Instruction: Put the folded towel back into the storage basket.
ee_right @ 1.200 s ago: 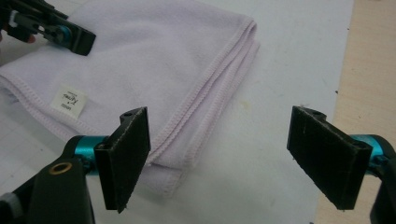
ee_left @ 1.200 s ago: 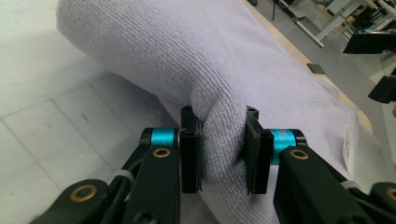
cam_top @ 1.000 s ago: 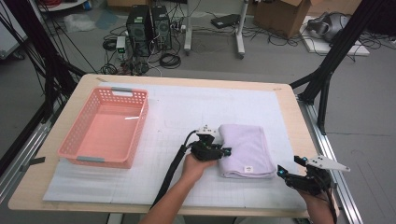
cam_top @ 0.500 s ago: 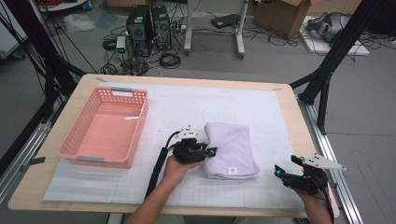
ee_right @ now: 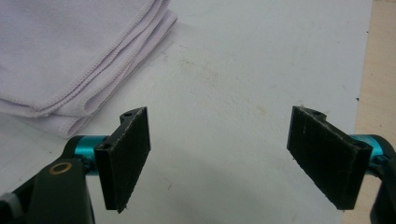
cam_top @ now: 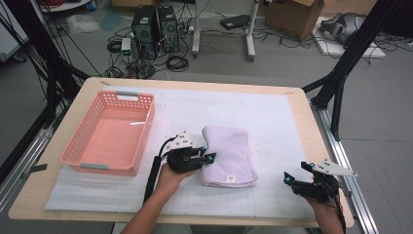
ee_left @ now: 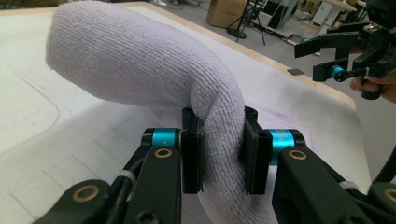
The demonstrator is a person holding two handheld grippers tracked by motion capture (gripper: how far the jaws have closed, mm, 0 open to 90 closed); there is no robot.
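Pinching the folded towel [ee_left: 140, 70], the left gripper [ee_left: 219, 149] should hold firm toward the basket [cam_top: 109, 134] by the table's left edge; right gripper [ee_right: 219, 154] gapes idle.

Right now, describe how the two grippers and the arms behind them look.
Both grippers are black, with flat black pads on teal cylinders. The left gripper has brass-coloured pivot rivets, a grey three-cornered plate and a thick black cable along the forearm. The right gripper has the same plate. Forearms are bare; no sleeves show.
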